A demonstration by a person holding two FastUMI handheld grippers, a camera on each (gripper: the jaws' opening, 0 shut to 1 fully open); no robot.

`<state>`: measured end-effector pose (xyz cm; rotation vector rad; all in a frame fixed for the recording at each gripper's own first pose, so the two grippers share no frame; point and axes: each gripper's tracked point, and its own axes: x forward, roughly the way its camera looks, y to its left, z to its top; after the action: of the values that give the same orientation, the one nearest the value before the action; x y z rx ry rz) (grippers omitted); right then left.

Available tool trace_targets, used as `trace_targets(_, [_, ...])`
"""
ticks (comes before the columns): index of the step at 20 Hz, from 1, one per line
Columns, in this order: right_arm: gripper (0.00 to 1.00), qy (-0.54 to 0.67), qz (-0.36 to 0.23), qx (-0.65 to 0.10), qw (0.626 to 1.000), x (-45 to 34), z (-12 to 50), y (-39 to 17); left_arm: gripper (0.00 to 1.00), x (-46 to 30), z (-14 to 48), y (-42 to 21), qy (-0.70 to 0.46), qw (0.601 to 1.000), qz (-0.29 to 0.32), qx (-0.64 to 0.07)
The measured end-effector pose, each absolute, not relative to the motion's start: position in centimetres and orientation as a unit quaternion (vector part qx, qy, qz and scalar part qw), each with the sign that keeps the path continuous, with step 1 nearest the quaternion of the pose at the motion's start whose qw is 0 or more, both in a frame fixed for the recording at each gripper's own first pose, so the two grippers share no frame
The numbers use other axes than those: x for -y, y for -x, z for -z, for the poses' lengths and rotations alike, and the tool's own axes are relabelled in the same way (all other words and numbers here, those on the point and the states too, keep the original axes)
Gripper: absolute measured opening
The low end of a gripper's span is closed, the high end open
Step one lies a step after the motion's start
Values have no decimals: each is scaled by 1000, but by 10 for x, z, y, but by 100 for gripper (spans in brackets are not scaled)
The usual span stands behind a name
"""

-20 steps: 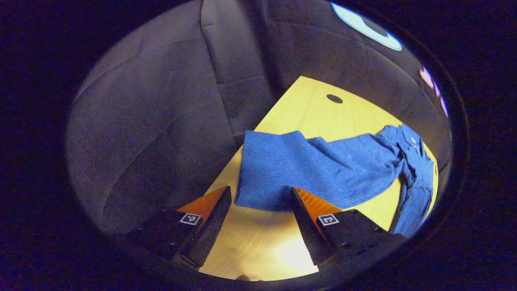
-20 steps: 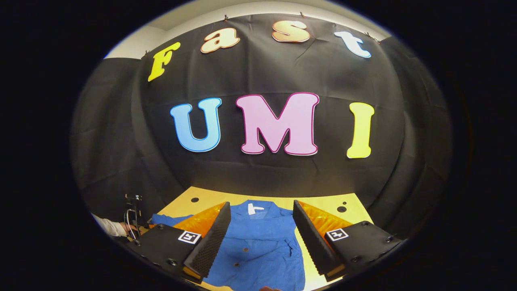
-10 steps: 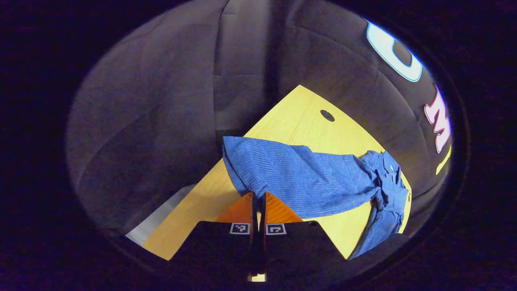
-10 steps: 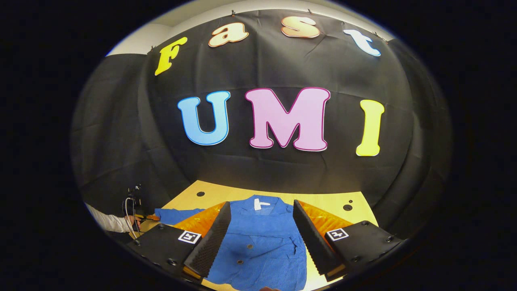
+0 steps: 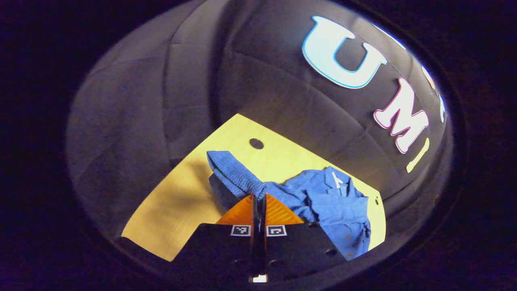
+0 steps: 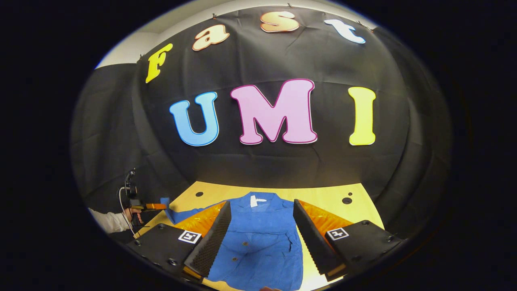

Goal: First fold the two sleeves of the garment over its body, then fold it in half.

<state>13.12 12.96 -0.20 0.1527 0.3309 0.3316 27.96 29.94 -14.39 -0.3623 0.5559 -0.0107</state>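
Blue sleeve [image 5: 232,171], flat a second ago, now hangs lifted at frame centre, pinched in my left gripper [image 5: 259,199]; right gripper [image 6: 261,226] waits, jaws apart.

In the right gripper view we see the garment [image 6: 258,238] lying flat on the tabletop [image 6: 323,194], collar toward the booth wall [image 6: 282,169] behind it. Our right gripper [image 6: 260,242] hangs above the garment's body, jaws spread to either side of it. At the tabletop's left edge the left gripper [image 6: 155,206] holds one sleeve [image 6: 177,213] lifted off the surface. In the left gripper view the sleeve [image 5: 232,173] rises from the jaws, with the body to the right.
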Motion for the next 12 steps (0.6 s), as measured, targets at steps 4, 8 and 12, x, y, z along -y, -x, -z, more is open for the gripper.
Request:
trace_targets(4, [97,-84,-157,-164,970,-87,10,-130,0,-193,91,-320,162,959,69,-221])
trace_targets(8, [96,-94,-138,-179,970,-37,31,-123,0,-72,69,-348,137,958,139,-208])
trace_targets(12, [96,-117,-119,-192,967,6,50,-120,0,38,116,-371,99,939,195,-265])
